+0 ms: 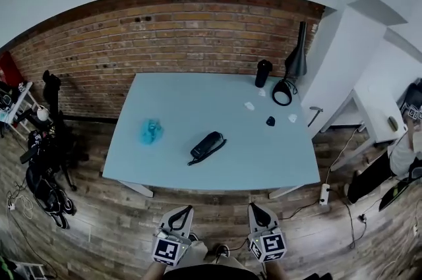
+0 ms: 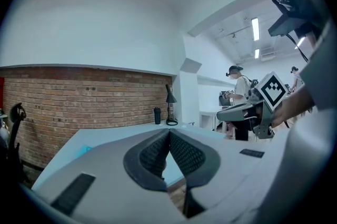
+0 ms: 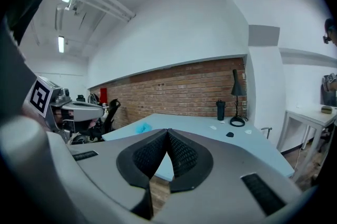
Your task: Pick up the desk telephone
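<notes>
Telephone (image 1: 206, 146) lies slanted mid-frame on table (image 1: 171, 101), likely light, rigid, slick plastic, so take it across the narrow middle; left gripper (image 1: 181, 211) and right gripper (image 1: 256, 209), bottom edge, pressed together, empty.

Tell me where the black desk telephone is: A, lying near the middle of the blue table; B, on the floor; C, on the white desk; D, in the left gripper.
A: the desk telephone lies on the table; the left gripper is shut and empty, short of the table.
</notes>
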`<action>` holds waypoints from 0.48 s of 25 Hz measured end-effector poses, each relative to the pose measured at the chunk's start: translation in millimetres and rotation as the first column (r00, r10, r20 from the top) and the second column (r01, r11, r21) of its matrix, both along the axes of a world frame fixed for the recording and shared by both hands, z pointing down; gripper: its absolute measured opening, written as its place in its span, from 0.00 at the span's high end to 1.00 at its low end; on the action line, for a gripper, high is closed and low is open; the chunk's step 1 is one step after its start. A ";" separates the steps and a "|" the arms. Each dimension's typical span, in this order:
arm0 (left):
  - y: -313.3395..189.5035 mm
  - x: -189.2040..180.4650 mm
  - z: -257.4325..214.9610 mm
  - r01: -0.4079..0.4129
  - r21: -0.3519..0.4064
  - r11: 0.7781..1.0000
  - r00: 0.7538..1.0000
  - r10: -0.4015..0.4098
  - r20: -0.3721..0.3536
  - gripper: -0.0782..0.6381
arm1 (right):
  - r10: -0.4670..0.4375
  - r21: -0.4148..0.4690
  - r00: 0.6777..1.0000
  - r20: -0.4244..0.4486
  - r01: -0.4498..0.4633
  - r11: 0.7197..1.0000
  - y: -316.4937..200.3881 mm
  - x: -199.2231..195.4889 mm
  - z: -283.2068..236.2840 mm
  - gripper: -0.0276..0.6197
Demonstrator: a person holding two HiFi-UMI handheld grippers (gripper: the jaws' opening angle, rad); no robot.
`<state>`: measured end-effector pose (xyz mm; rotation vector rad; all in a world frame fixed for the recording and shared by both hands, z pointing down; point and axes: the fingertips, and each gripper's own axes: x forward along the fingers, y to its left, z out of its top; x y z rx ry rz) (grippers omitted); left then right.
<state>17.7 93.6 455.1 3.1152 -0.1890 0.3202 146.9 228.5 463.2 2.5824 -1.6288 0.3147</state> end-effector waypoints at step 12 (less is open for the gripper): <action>-73.7 5.4 5.3 -0.083 -0.036 0.996 0.996 0.083 -0.016 0.86 | -0.089 -0.101 0.995 -0.056 0.083 0.991 -106.3 -20.5 -15.7 0.93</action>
